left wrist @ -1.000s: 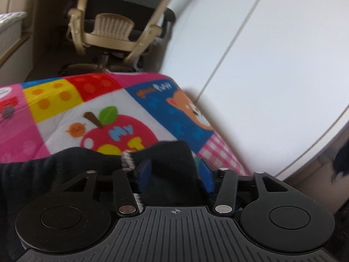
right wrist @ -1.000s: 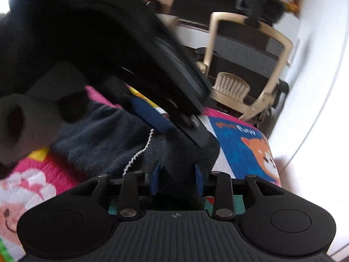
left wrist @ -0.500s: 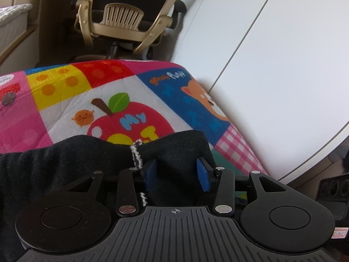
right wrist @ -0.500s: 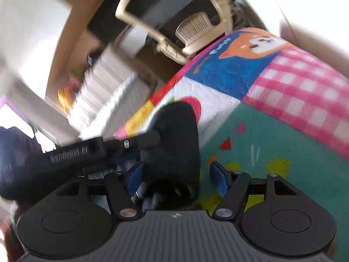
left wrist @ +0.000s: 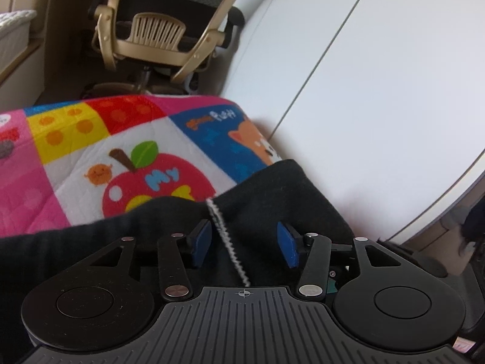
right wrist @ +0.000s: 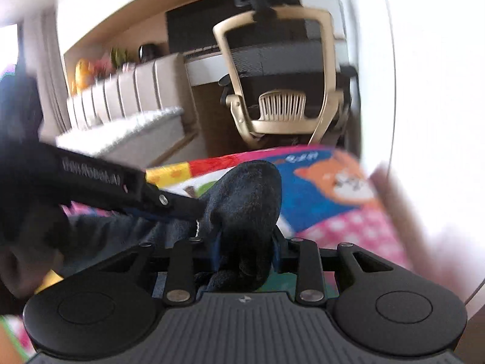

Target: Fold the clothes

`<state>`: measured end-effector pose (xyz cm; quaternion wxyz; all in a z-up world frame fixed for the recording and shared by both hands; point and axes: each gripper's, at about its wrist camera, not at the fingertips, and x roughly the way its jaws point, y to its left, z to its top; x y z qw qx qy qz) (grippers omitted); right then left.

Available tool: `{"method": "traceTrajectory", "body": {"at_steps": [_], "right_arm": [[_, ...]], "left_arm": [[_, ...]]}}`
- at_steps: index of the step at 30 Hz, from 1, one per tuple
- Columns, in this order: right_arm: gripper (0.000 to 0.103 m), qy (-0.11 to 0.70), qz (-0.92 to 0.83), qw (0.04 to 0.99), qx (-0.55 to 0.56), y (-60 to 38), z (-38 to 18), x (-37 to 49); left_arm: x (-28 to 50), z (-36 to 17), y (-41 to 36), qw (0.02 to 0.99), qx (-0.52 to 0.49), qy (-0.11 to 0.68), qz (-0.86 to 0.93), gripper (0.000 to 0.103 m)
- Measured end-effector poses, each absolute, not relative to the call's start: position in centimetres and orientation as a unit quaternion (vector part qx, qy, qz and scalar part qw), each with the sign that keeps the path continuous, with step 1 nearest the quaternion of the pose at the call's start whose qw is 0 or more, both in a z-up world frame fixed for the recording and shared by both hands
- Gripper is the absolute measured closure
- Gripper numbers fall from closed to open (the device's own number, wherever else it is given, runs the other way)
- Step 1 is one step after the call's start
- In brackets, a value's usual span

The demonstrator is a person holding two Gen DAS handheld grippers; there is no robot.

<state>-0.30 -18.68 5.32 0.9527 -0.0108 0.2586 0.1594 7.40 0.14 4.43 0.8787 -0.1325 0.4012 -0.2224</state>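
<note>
A black garment [left wrist: 266, 200], a hoodie or sweatpants to judge by its white drawstring [left wrist: 225, 236], lay bunched on a brightly patterned play mat [left wrist: 91, 139] with an apple and a fox printed on it. Only part of the cloth showed in either view, so its overall shape could not be read.

The left gripper [left wrist: 244, 244] had just been opening: its 2 blue pads stood apart with the dark fabric and the cord lying between them, and a gap showed beside each pad, so it looked to have let go rather than to be pinching. In the right wrist view the same left gripper [right wrist: 169, 209] reached in from the left beside the raised fold. The right gripper [right wrist: 245, 248] had just been closing, and its jaws pressed on a rounded hump of the black cloth, which stood up between them.

As a judgement, the folding was at an early or middle stage. 1 edge seemed to be handed from left to right, no flat, squared fold was visible, and the garment was rumpled. Laying it flat and making the remaining folds was probably left to do. An office chair [right wrist: 282, 100] stood beyond the mat.
</note>
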Motion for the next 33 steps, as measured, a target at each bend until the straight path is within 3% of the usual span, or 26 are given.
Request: {"method": "traceTrajectory", "body": {"at_steps": [6, 10, 13, 16, 20, 31, 33], "right_arm": [[0.072, 0.205, 0.164, 0.946, -0.190, -12.2, 4.4, -2.6], [0.070, 0.192, 0.199, 0.936, -0.218, -10.0, 4.1, -3.9], [0.062, 0.209, 0.226, 0.936, -0.170, -11.0, 4.5, -3.5], [0.047, 0.245, 0.277, 0.928, -0.040, -14.5, 5.6, -2.4], [0.041, 0.272, 0.279, 0.916, 0.090, -18.6, 5.8, -0.8], [0.037, 0.368, 0.248, 0.851, 0.280, -20.1, -0.5, 3.5], [0.043, 0.383, 0.251, 0.838, 0.297, -20.1, -1.1, 4.1]], "left_arm": [[6.9, 5.8, 0.7, 0.876, -0.156, 0.391, -0.234, 0.045], [6.7, 5.8, 0.2, 0.883, -0.135, 0.389, -0.226, 0.043], [6.9, 5.0, 0.6, 0.889, -0.120, 0.394, -0.200, 0.042], [7.2, 4.0, 1.9, 0.887, -0.127, 0.405, -0.182, 0.042], [7.0, 2.8, 3.9, 0.885, -0.141, 0.414, -0.160, 0.040], [6.4, 2.0, 5.0, 0.883, -0.150, 0.416, -0.155, 0.033], [6.3, 1.8, 5.1, 0.883, -0.150, 0.417, -0.153, 0.031]]}}
